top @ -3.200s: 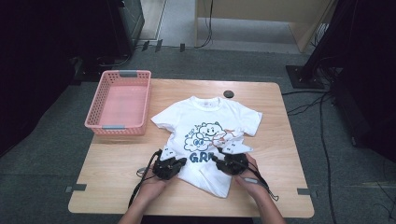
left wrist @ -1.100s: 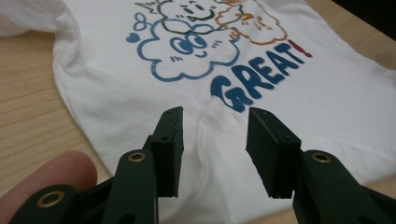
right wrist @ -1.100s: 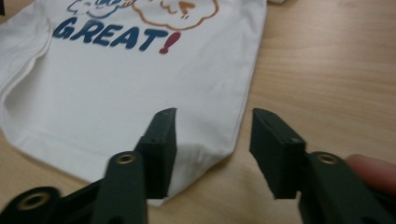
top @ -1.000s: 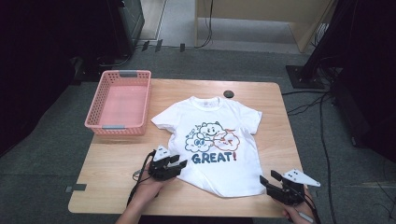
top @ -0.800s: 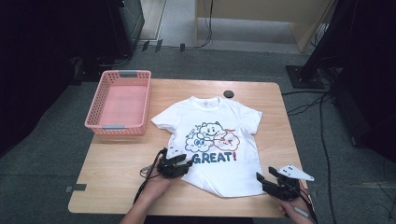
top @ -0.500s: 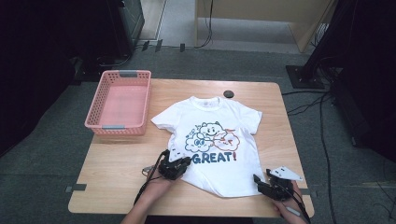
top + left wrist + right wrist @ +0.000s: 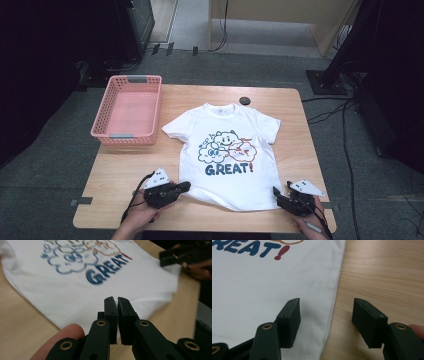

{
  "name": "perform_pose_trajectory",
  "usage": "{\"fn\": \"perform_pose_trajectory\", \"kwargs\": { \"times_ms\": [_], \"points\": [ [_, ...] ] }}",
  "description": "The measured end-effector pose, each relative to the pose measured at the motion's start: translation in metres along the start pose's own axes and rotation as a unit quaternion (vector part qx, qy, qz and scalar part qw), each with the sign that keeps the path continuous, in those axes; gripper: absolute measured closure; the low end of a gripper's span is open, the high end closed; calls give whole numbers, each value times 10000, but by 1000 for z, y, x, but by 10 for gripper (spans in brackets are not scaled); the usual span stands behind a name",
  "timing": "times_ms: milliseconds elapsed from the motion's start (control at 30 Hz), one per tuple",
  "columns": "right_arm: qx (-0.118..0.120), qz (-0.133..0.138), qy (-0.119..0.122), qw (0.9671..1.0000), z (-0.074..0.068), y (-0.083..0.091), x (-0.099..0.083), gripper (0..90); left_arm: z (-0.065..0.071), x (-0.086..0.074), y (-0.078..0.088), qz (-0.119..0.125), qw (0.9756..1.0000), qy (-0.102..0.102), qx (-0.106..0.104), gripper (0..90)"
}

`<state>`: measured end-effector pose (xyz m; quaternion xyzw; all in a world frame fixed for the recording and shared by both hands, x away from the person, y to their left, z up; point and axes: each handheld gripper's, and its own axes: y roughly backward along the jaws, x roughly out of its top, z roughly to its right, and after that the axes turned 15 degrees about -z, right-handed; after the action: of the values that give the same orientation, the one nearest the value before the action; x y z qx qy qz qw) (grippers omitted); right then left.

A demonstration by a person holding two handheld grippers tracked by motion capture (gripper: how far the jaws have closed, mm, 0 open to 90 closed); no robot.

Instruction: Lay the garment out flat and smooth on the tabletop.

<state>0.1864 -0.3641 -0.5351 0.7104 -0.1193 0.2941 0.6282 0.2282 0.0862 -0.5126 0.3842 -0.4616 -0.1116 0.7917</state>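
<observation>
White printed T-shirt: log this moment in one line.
white printed T-shirt: flat on table | left gripper: shut at hem | right gripper: open astride side edge

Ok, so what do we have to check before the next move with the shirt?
1. Shirt lies flat with the picture up: ok.
2. Left gripper has its fingers shut at the bottom hem: ok.
3. Cloth is really pinched between those fingers: cannot tell.
4. Right gripper has hold of the shirt: not ok. Its fingers are open, with the shirt's side edge lying between them.
5. Pink basket is empty: ok.
6. Small black round thing sits clear of the collar: ok.
</observation>
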Motion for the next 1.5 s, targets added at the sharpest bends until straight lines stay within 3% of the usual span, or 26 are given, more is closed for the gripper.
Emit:
{"fn": "perform_pose_trajectory", "kwargs": {
  "times_ms": [100, 133, 233, 267, 333, 433, 500, 567, 700, 800, 900, 1067, 1100, 1167, 1267, 1333, 1433, 1500],
  "points": [
    [18, -27, 13, 10000, 0, 1, 0, 396, 1, -15, 10, -87, 9994, -243, -212, 837],
    [30, -57, 30, 10000, 0, 1, 0, 395, 1, -18, 14, 8, 9993, -273, -266, 814],
    [50, -165, 93, 9998, 2, 4, 0, 406, -3, -20, 25, 362, 9960, -230, -788, 685],
    [68, -189, 126, 9997, 3, 5, 0, 419, -3, -19, 27, 391, 9956, -221, -824, 638],
    [68, -156, 111, 9998, 6, 9, 0, 430, -3, -15, 26, 395, 9972, -189, -612, 570],
    [21, -67, 45, 10000, 10, 12, 0, 453, 1, -8, 14, 143, 9999, -19, -7, 512],
    [21, -74, 90, 9999, 8, 12, -2, 499, 5, -5, 2, -128, 9991, 36, 405, 504],
    [20, -71, 219, 9997, 6, 12, -3, 574, 7, -4, -5, -259, 9975, 33, 655, 504],
    [134, -135, 581, 9981, -1, 11, -6, 766, 12, -5, -13, -408, 9950, -39, 913, 506],
    [203, -137, 618, 9978, -2, 12, -8, 853, 14, -10, -18, -545, 9926, -115, 1076, 508],
    [289, -163, 603, 9976, -4, 14, -11, 891, 14, -14, -16, -475, 9925, -86, 1123, 517],
    [570, -313, 854, 9942, -10, 20, -15, 890, 9, -16, -11, -523, 9923, -22, 1125, 526],
    [626, -359, 917, 9932, -10, 21, -16, 869, 7, -15, -10, -538, 9921, -21, 1136, 521],
    [781, -331, 1007, 9913, -8, 24, -13, 743, 3, -12, -10, -506, 9918, 29, 1177, 501],
    [932, -23, 681, 9933, 0, 28, -1, 641, -3, -1, -6, -295, 9915, 192, 1252, 470],
    [905, 161, 480, 9946, 3, 29, 9, 583, -7, 8, -6, -88, 9909, 355, 1295, 446],
    [761, 292, 346, 9961, 5, 25, 22, 513, -16, 23, -10, 139, 9883, 648, 1376, 426],
    [709, 341, 267, 9965, 5, 21, 31, 482, -22, 31, -14, 254, 9852, 874, 1451, 422]
  ]
}}
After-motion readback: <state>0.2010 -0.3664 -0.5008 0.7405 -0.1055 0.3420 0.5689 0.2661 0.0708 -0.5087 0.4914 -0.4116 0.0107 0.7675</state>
